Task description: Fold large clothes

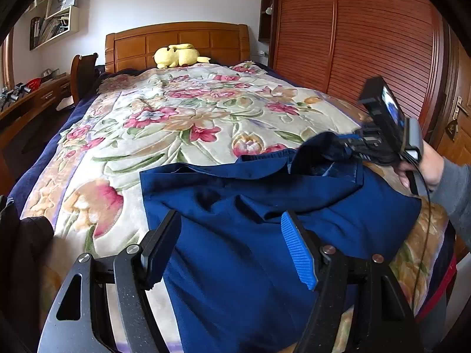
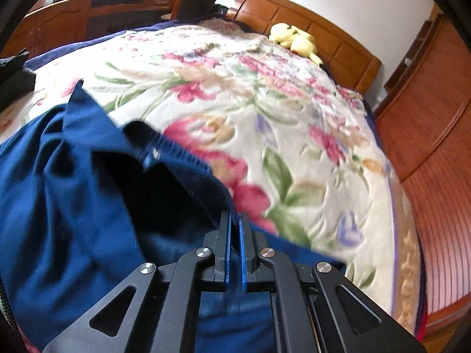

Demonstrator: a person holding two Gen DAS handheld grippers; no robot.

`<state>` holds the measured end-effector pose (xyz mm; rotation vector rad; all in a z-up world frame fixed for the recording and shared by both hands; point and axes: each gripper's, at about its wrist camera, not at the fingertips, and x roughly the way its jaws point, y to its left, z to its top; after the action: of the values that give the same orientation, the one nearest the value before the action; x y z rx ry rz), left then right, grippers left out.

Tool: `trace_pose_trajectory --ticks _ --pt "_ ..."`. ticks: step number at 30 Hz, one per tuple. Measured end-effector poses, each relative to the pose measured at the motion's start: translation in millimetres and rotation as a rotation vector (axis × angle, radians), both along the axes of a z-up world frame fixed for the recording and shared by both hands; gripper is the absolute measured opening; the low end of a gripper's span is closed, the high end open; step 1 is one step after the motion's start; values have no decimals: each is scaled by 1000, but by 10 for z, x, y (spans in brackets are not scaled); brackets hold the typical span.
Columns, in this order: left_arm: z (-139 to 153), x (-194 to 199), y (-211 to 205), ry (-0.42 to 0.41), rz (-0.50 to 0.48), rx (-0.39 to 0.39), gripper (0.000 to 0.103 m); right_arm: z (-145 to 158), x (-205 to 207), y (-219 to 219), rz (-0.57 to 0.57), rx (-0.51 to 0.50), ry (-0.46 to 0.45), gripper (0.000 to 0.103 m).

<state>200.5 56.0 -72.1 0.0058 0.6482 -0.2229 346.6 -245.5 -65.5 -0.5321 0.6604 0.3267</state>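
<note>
1. On the near end of the bed (image 1: 176, 111), the navy garment (image 1: 250, 235) is laid over the floral blanket, well apart from the yellow plush toy (image 1: 178, 55) at the far headboard.
2. Key relation: the garment's long axis is judged to run near-to-far, with the gathered waistband (image 2: 179, 150) at its far edge and the bulk falling toward the near bed edge.
3. Right claw (image 2: 234, 223): closed on the navy fabric at the far right corner by the waistband; cloth is seen pinched between the blue pads (image 2: 243, 250). In the left wrist view that corner is seen lifted off the blanket, with a fold draped below it.
4. Left claw (image 1: 232, 241): open, nothing gripped; it is held just over the near middle of the garment, the fabric showing between its fingers.
5. Nearer hand: the far left corner (image 1: 147, 176) lies flat and ungripped, ahead and to the left of the left claw, so it is judged nearer to that claw.
6. Look of the garment: solid dark blue, soft, creased across the middle, not yet squared; it is expected to sag and slide when lifted by one corner.
</note>
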Motion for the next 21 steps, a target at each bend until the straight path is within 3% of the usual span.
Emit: trace_pose_trajectory --ticks 8,11,15,21 --pt "-11 30 36 4 8 -2 71 78 331 318 -34 19 -52 5" --pt "-9 40 47 3 9 -3 71 80 447 325 -70 74 -32 17" --pt "-14 55 69 8 16 -12 71 89 448 328 -51 143 -40 44" --pt "-5 62 91 7 21 -16 71 -31 322 453 63 198 36 46"
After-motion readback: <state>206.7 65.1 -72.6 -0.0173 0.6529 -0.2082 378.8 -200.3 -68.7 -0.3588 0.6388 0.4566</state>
